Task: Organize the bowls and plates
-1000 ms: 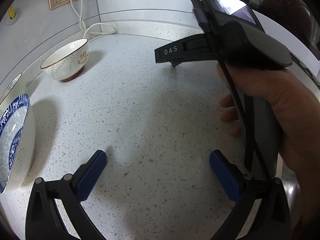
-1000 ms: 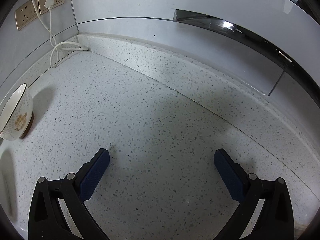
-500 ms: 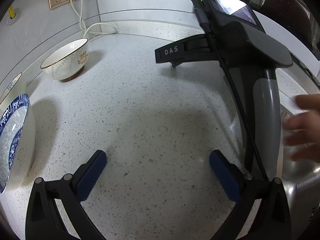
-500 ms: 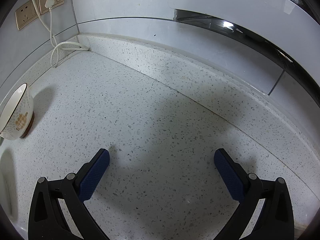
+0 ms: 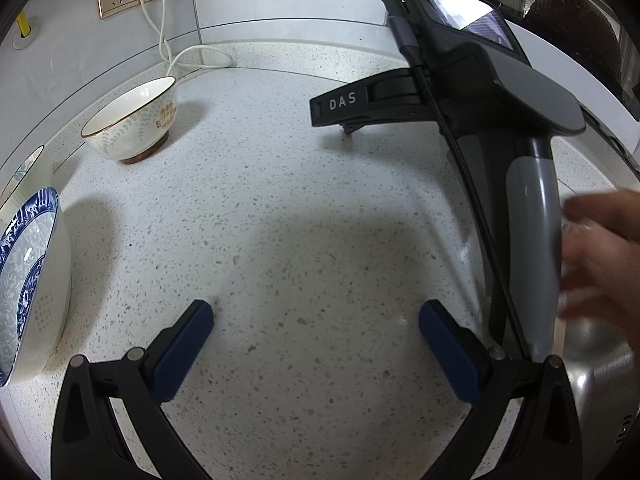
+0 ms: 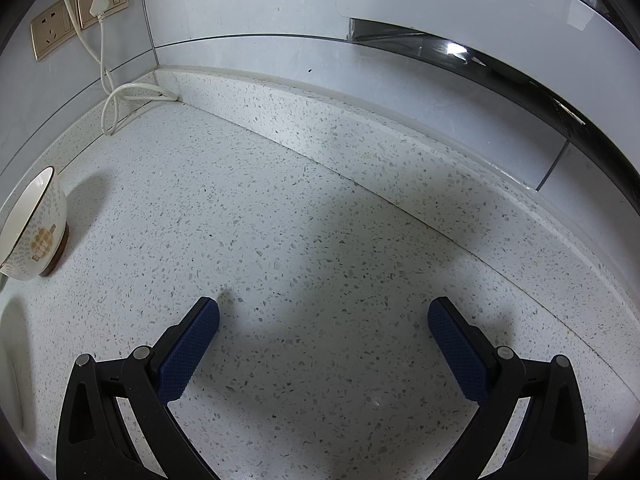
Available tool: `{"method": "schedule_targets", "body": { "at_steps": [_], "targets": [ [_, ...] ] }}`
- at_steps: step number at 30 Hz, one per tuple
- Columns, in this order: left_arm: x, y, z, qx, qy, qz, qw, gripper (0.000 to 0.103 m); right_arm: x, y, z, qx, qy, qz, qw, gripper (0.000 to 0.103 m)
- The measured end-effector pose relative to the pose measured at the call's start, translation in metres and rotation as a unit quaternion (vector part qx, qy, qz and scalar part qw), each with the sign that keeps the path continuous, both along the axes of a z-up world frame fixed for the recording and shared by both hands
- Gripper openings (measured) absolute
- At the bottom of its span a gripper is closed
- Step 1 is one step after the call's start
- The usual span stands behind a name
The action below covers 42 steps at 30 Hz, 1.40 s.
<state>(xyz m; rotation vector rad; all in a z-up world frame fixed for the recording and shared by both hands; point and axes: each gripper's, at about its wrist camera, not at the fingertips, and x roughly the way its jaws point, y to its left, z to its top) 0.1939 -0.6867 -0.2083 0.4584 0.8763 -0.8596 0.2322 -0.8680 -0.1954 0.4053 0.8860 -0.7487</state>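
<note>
A white bowl with a leaf pattern and brown foot (image 5: 132,122) stands upright on the speckled counter at the back left; it also shows at the left edge of the right wrist view (image 6: 34,232). A blue-and-white patterned bowl (image 5: 28,280) sits at the far left edge. My left gripper (image 5: 316,320) is open and empty, low over bare counter. My right gripper (image 6: 324,320) is open and empty over bare counter; its body (image 5: 480,92) stands on the counter at the right of the left wrist view, with a blurred bare hand (image 5: 600,256) beside its handle, not holding it.
Wall sockets with a white plug and looped cable (image 5: 188,56) are at the back corner. A raised counter ledge (image 6: 400,152) runs along the back wall. A steel sink rim (image 5: 600,380) shows at the lower right. Another plate's edge (image 5: 24,168) peeks in at the far left.
The hand that gripped the right gripper's handle has let go and drawn back to the right. Both grippers and the bowls have stayed in place.
</note>
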Motion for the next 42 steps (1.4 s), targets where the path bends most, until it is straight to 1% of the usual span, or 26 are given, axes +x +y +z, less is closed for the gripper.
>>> {"method": "schedule_targets", "body": {
  "at_steps": [14,22,24,26,29,32,35,36,38,42],
  "targets": [
    [-0.001,0.001,0.001,0.001,0.000,0.001,1.0000,0.103,0.000,0.000,0.000,0.000,0.001,0.000,1.000,0.102],
    [-0.001,0.002,0.001,-0.001,0.001,0.001,1.0000,0.103,0.001,-0.001,-0.001,0.000,0.000,-0.010,1.000,0.102],
    [0.001,0.005,0.003,-0.012,0.009,0.006,0.9999,0.103,0.002,-0.001,-0.001,0.000,-0.001,-0.011,1.000,0.102],
    [0.005,0.014,0.006,-0.017,0.013,0.019,0.9996,0.103,0.003,-0.001,0.005,-0.009,-0.016,-0.012,1.000,0.102],
    [0.009,0.036,0.022,-0.024,0.012,0.022,0.9994,0.103,-0.001,0.011,0.019,-0.026,-0.029,-0.005,0.999,0.102],
    [0.014,0.071,0.051,-0.040,0.010,0.031,0.9987,0.103,0.000,0.034,0.039,-0.041,-0.037,0.026,0.998,0.102],
    [0.021,0.112,0.081,-0.055,0.003,0.051,0.9972,0.103,0.000,0.068,0.062,-0.052,-0.047,0.069,0.995,0.102],
    [0.023,0.128,0.091,-0.056,-0.005,0.063,0.9964,0.103,0.001,0.081,0.070,-0.054,-0.048,0.085,0.994,0.102],
    [0.027,0.155,0.107,-0.066,-0.014,0.081,0.9944,0.103,0.000,0.109,0.084,-0.062,-0.057,0.114,0.990,0.102],
    [0.034,0.204,0.131,-0.084,-0.013,0.119,0.9893,0.103,-0.002,0.160,0.104,-0.069,-0.064,0.156,0.983,0.102]
  ]
}}
